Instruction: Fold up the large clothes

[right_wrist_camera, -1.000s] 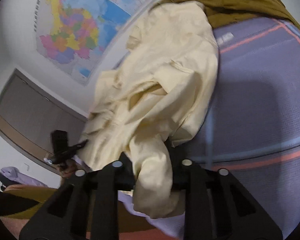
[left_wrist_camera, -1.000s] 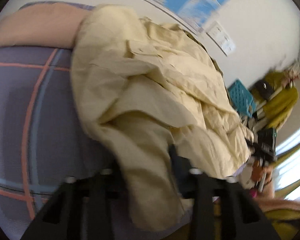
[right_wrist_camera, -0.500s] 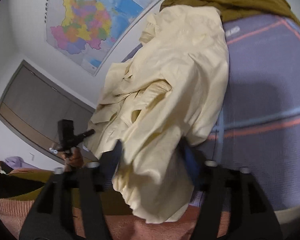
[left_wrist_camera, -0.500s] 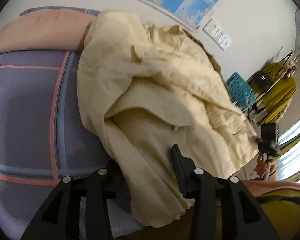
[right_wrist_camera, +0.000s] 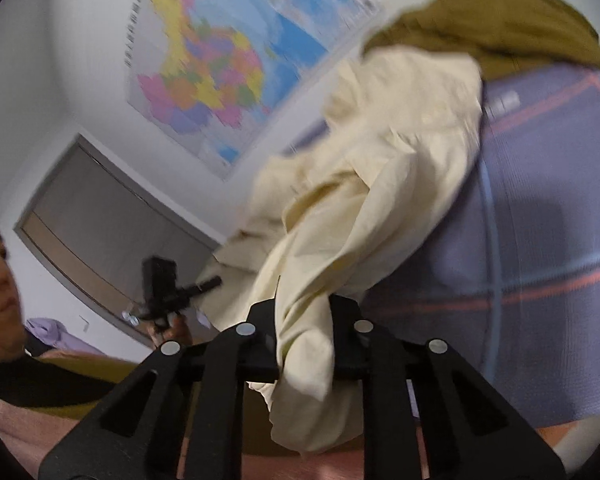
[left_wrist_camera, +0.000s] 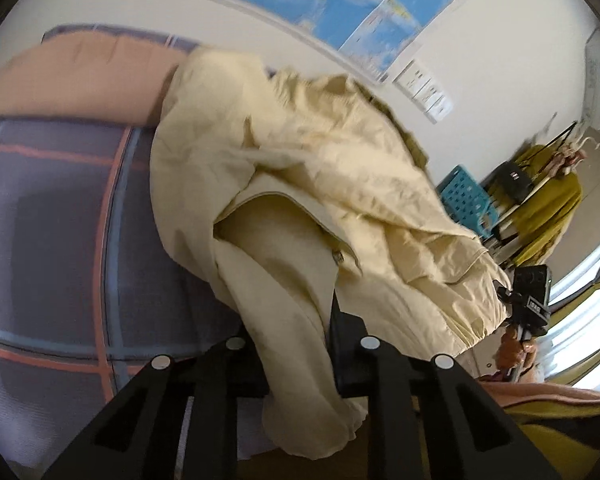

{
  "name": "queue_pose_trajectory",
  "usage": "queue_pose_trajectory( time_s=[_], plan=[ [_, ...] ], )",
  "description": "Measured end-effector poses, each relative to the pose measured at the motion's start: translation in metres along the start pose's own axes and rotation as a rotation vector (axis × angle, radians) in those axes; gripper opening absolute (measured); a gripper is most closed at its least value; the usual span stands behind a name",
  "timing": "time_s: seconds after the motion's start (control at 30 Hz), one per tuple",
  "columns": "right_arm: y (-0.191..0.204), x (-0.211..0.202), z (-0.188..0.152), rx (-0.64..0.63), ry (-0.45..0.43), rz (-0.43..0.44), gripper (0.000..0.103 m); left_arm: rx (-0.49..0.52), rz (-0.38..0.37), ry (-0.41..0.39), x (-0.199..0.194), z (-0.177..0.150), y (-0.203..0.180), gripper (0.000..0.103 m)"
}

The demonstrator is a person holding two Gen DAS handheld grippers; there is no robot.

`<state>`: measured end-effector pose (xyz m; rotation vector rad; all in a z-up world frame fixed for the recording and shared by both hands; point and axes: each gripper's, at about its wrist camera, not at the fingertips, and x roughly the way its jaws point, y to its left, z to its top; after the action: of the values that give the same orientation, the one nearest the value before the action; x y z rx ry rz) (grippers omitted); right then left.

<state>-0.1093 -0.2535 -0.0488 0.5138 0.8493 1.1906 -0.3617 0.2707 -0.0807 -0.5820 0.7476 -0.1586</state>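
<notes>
The cream jacket (left_wrist_camera: 308, 184) lies bunched on the bed (left_wrist_camera: 60, 220), its near edge lifted off the plaid sheet and pinched at two spots. My left gripper (left_wrist_camera: 296, 344) has its fingers (left_wrist_camera: 340, 320) closed on a thick fold that hangs down past them; my right gripper (right_wrist_camera: 304, 320) grips another fold the same way, with the fingers (right_wrist_camera: 344, 312) pressed against the cloth on both sides. In the right view the jacket (right_wrist_camera: 380, 168) rises in a ridge from the fingers toward the wall, hiding much of the bed (right_wrist_camera: 560, 220) behind it.

Beyond the jacket, a peach pillow (left_wrist_camera: 76, 76) sits at the head on the left view, touching the cloth's far edge. An olive garment (right_wrist_camera: 496, 28) is piled behind the jacket in the right view. A map (right_wrist_camera: 228, 64) hangs on the wall above. Off the bed's side I see a blue crate (left_wrist_camera: 466, 196) and a mustard garment (left_wrist_camera: 548, 216) on a rack. The hanging folds block my view of what lies right under each gripper.
</notes>
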Motion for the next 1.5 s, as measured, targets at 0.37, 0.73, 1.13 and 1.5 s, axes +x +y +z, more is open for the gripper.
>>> queue_pose_trajectory(
  time_s=[0.37,0.73,1.13,1.5],
  plan=[
    [0.033,-0.019,0.033,-0.029,-0.105,0.028,0.014,0.007,-0.042,-0.048,-0.029,0.029,-0.008,0.018],
    [0.048,0.0,0.094,-0.031,-0.153,0.011,0.015,0.038,-0.021,-0.046,-0.035,0.092,-0.018,0.018],
    [0.04,0.019,0.166,-0.014,-0.155,-0.036,0.016,0.046,0.032,-0.003,-0.017,0.161,-0.022,0.019],
    [0.023,0.045,0.212,0.019,-0.133,-0.086,0.016,0.018,0.076,0.024,0.006,0.211,-0.017,0.019]
  ],
)
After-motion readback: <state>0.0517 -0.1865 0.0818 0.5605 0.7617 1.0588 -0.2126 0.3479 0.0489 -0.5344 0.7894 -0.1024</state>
